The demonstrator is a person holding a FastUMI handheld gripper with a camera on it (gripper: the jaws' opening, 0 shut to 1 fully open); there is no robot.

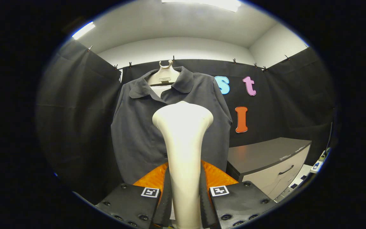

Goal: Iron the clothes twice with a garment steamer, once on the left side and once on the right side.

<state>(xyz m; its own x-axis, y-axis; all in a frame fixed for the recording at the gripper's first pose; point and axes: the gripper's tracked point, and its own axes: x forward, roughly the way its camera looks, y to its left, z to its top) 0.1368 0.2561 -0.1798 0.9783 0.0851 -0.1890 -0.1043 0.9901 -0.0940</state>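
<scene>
**One steamer, held upright before the hanging shirt**

Two fingers of the gripper are closed on the handle of a cream-white plastic garment steamer, one pressing on each side. The steamer's long axis runs straight up and forward from the jaws, ending in a flared head. Directly beyond that head hangs the dark grey collared button-front shirt on a pale hanger, its front facing the jaws. The head covers the shirt's centre line, so either pass appears to call for a sideways shift first. A grey drawer cabinet stands beyond the fingers, off to the right.
</scene>
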